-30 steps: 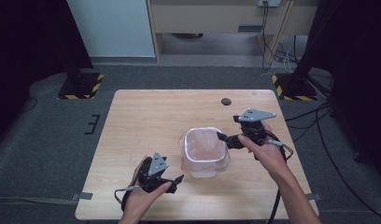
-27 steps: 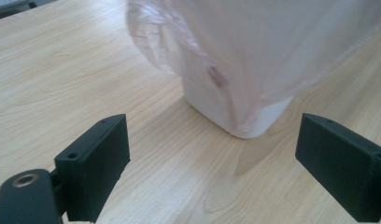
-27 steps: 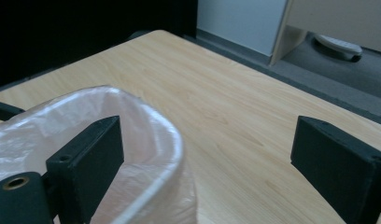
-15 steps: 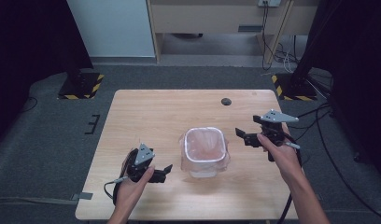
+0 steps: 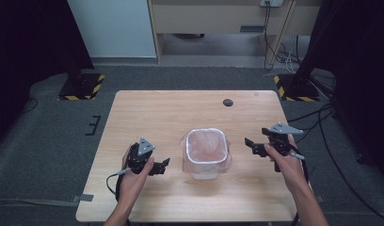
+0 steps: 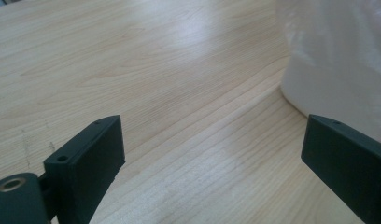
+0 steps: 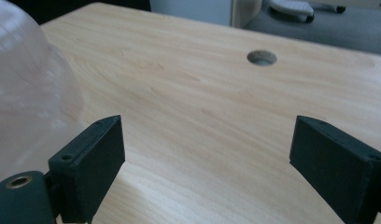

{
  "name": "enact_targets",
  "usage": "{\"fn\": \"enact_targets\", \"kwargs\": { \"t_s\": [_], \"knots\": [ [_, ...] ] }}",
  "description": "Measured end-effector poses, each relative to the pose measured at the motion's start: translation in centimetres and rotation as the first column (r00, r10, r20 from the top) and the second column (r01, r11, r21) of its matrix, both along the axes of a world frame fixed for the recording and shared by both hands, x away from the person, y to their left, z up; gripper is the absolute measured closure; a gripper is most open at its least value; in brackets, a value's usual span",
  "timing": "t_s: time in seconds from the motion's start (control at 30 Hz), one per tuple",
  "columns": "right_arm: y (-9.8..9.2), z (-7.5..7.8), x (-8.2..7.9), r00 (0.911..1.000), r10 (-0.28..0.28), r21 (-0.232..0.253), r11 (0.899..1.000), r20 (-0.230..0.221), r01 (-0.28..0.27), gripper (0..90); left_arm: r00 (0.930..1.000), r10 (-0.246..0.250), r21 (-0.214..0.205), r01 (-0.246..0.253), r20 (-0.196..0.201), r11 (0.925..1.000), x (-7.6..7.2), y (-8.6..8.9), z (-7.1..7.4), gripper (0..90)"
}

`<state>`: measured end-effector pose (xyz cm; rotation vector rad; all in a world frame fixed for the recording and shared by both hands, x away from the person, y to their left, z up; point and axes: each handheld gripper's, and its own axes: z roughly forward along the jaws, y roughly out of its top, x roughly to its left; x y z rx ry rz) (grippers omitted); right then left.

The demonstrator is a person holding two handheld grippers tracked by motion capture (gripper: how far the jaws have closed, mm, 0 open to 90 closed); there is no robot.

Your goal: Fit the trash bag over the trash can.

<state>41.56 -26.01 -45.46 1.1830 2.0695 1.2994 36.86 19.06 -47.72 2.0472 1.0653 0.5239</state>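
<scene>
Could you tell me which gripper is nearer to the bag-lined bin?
Left. The left gripper sits just beside the bin; the right gripper stands slightly farther off.

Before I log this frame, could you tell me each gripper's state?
Left gripper: open, holding nothing.
Right gripper: open, holding nothing.

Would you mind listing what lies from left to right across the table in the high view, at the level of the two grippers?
Left gripper → clear plastic-lined bin → right gripper, all above the wooden table, both grippers apart from the bin.
</scene>
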Motion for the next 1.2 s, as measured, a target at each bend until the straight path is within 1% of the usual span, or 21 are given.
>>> {"fn": "enact_targets", "kwargs": {
  "t_s": [0.03,0.13,0.2,0.23,0.27,0.33,0.37,0.4,0.47,0.57,0.7,0.83,0.9,0.93,0.97,1.0,1.03,1.1,1.13,1.17,1.2],
  "knots": [
    [-0.1,-1.0,0.1,0.9998,-0.009,-0.009,1.0,-0.018,0.009,10.2,1.0,0.004,0.001,-0.004,-0.008,1.0,0.3,-0.1,-0.2,5.4],
    [-0.2,-1.8,0.1,0.9992,-0.022,-0.005,1.0,-0.035,0.022,10.2,0.9993,0.008,0.017,-0.007,-0.037,0.9998,1.2,-0.2,-1.0,5.4],
    [-0.3,-3.1,0.1,0.9976,-0.04,-0.009,0.999,-0.056,0.039,10.3,0.9967,0.017,0.035,-0.014,-0.079,0.9993,2.2,-0.1,-2.0,5.4],
    [-0.3,-3.5,0.1,0.997,-0.043,-0.017,0.999,-0.064,0.042,10.2,0.9967,0.017,0.035,-0.014,-0.079,0.9993,2.2,-0.1,-2.0,5.4],
    [-0.3,-3.9,0.1,0.9961,-0.047,-0.026,0.999,-0.074,0.046,10.3,0.9945,0.031,0.039,-0.027,-0.1,0.9989,2.7,0.1,-2.8,5.4],
    [-0.3,-4.3,0.2,0.9952,-0.053,-0.031,0.998,-0.083,0.05,10.2,0.9932,0.039,0.045,-0.034,-0.109,0.9984,3.0,0.2,-3.1,5.4],
    [-0.3,-5.0,0.4,0.9923,-0.066,-0.041,0.997,-0.104,0.062,10.0,0.9906,0.048,0.052,-0.042,-0.128,0.9977,3.4,0.3,-3.7,5.5],
    [-0.3,-5.0,0.4,0.9923,-0.066,-0.041,0.997,-0.104,0.062,10.0,0.9906,0.048,0.052,-0.042,-0.128,0.9977,3.4,0.3,-3.7,5.6],
    [-0.2,-5.7,0.8,0.9851,-0.098,-0.051,0.994,-0.141,0.092,10.0,0.988,0.06,0.057,-0.053,-0.143,0.997,3.8,0.4,-4.3,6.2],
    [-0.1,-6.1,1.2,0.9828,-0.12,-0.075,0.991,-0.14,0.111,10.0,0.9863,0.057,0.086,-0.044,-0.155,0.9953,4.0,0.2,-4.8,6.1],
    [0.1,-6.6,1.4,0.9774,-0.143,-0.095,0.987,-0.156,0.13,9.9,0.9873,0.052,0.085,-0.039,-0.15,0.9956,4.1,-0.1,-5.2,4.9],
    [0.2,-7.3,1.7,0.9686,-0.185,-0.148,0.976,-0.165,0.162,8.8,0.9911,0.046,0.075,-0.036,-0.125,0.9965,4.3,0.2,-5.6,2.3],
    [0.2,-7.6,1.8,0.9632,-0.214,-0.19,0.965,-0.162,0.183,8.7,0.9932,0.033,0.058,-0.027,-0.112,0.998,4.3,0.4,-5.9,0.0],
    [0.2,-7.6,1.8,0.9632,-0.214,-0.19,0.965,-0.162,0.183,8.7,0.9932,0.033,0.058,-0.027,-0.112,0.998,4.3,0.4,-5.9,0.0],
    [0.2,-7.9,1.9,0.9581,-0.243,-0.244,0.949,-0.152,0.202,8.5,0.9951,0.033,0.053,-0.028,-0.094,0.9982,4.3,0.5,-6.0,0.0],
    [0.2,-8.1,1.9,0.9555,-0.255,-0.268,0.94,-0.148,0.21,6.7,0.9951,0.033,0.053,-0.028,-0.094,0.9982,4.2,0.5,-6.0,0.0],
    [0.0,-8.3,1.9,0.9558,-0.263,-0.27,0.937,-0.132,0.221,5.8,0.9951,0.033,0.053,-0.028,-0.094,0.9982,4.2,0.5,-6.0,0.0],
    [-0.4,-8.4,1.8,0.947,-0.27,-0.234,0.945,-0.173,0.227,2.9,0.9948,0.039,0.053,-0.034,-0.094,0.998,4.2,0.5,-6.0,0.0],
    [-0.4,-8.4,1.8,0.947,-0.27,-0.234,0.945,-0.173,0.227,2.9,0.9948,0.039,0.053,-0.034,-0.094,0.998,4.2,0.5,-6.0,0.0],
    [-0.8,-8.5,1.8,0.9371,-0.289,-0.229,0.943,-0.196,0.243,0.4,0.9947,0.04,0.053,-0.035,-0.095,0.998,4.2,0.5,-6.0,0.0],
    [-0.8,-8.5,1.8,0.9371,-0.289,-0.229,0.943,-0.196,0.243,0.4,0.9947,0.04,0.053,-0.035,-0.095,0.998,4.2,0.5,-6.0,0.0]
  ]
}}
